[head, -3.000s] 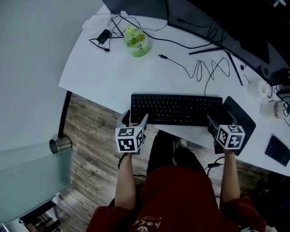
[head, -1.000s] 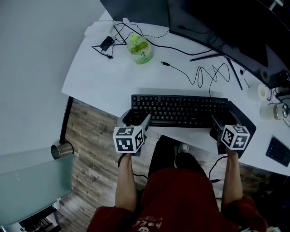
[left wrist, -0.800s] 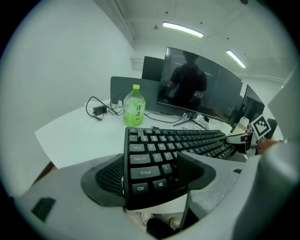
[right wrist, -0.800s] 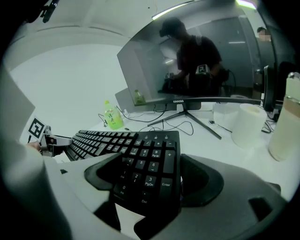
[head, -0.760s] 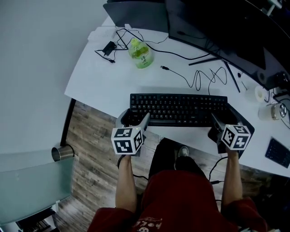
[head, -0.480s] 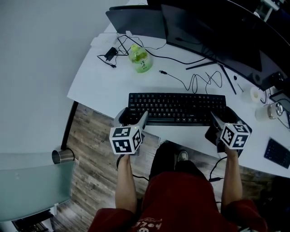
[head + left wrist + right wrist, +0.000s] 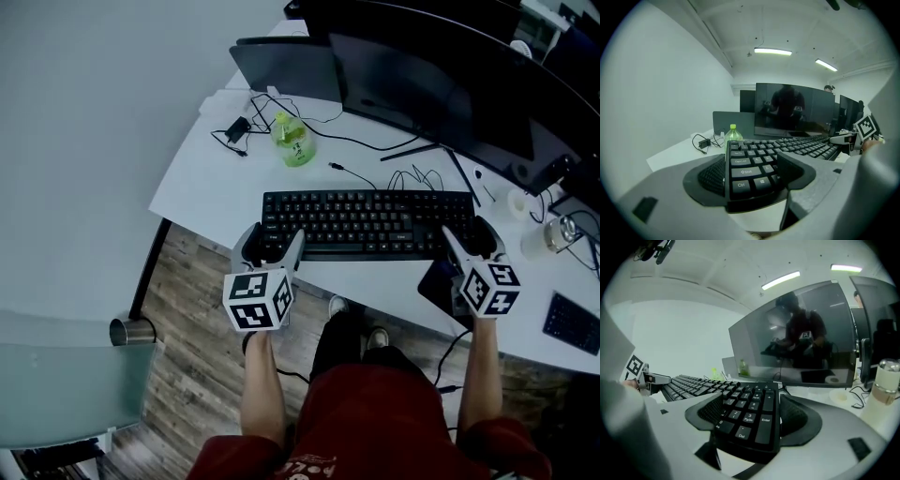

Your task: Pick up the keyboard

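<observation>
A black full-size keyboard (image 7: 366,220) hangs lengthwise over the white desk (image 7: 211,178), with its cable bunched behind it. My left gripper (image 7: 272,246) is shut on the keyboard's left end, where the Ctrl and Shift keys sit between the jaws in the left gripper view (image 7: 752,171). At the other end my right gripper (image 7: 467,240) is shut on the number-pad side, seen close in the right gripper view (image 7: 752,420). The keyboard (image 7: 747,413) looks raised slightly off the desk. Each gripper's marker cube faces the head camera.
A green bottle (image 7: 293,142) and a charger (image 7: 239,128) with loose cables lie behind the keyboard. A wide dark monitor (image 7: 441,84) spans the back. A dark mouse pad (image 7: 439,281), a mug (image 7: 548,234) and a small keypad (image 7: 572,323) sit at right. The desk edge runs just under my hands.
The jaws slid onto the keyboard's two ends and shut. The keyboard has risen and shifted off the mouse pad, which now shows beneath its right end.
</observation>
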The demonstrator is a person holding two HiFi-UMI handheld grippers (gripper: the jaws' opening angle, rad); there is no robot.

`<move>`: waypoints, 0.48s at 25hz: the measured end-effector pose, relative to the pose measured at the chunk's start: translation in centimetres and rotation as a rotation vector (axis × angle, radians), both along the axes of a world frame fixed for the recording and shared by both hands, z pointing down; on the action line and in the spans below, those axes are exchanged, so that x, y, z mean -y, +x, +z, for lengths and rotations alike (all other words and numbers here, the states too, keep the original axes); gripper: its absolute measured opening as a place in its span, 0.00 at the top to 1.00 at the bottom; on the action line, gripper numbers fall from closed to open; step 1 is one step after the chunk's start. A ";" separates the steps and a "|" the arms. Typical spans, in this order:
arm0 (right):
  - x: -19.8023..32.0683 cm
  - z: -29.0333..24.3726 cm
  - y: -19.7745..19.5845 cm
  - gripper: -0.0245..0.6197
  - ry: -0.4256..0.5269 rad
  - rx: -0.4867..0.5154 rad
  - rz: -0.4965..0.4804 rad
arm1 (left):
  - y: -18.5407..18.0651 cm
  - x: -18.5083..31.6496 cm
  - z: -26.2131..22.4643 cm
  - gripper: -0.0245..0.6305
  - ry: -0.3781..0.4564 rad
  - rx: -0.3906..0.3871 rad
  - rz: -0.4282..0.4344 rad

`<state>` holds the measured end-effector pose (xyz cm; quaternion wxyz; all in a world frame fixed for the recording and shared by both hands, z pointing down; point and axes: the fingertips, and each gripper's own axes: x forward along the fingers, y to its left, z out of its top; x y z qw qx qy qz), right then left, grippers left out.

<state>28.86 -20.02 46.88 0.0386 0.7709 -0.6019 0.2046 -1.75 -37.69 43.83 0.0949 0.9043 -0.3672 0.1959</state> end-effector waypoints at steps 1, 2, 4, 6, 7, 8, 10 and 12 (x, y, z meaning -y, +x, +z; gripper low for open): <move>-0.1 -0.8 0.1 0.37 0.017 -0.010 0.000 | 0.1 -0.2 -0.9 0.43 0.020 -0.009 -0.001; -0.2 -1.7 0.2 0.38 0.035 -0.021 0.000 | 0.2 -0.3 -1.8 0.43 0.040 -0.019 -0.001; -0.3 -3.5 0.4 0.38 0.072 -0.044 0.001 | 0.2 -0.5 -3.7 0.43 0.076 -0.036 -0.002; -0.4 -5.0 0.5 0.38 0.107 -0.059 0.003 | 0.3 -0.6 -5.4 0.43 0.112 -0.050 -0.004; -0.5 -5.5 0.5 0.38 0.124 -0.064 0.003 | 0.3 -0.8 -6.1 0.43 0.131 -0.056 -0.006; -0.6 -6.0 0.6 0.38 0.139 -0.067 0.002 | 0.3 -1.0 -6.8 0.44 0.150 -0.061 -0.008; -0.9 -6.9 0.7 0.38 0.167 -0.076 0.003 | 0.3 -1.4 -7.9 0.44 0.182 -0.070 -0.010; -1.2 -7.7 0.7 0.38 0.189 -0.086 0.006 | 0.3 -1.8 -8.9 0.44 0.208 -0.079 -0.011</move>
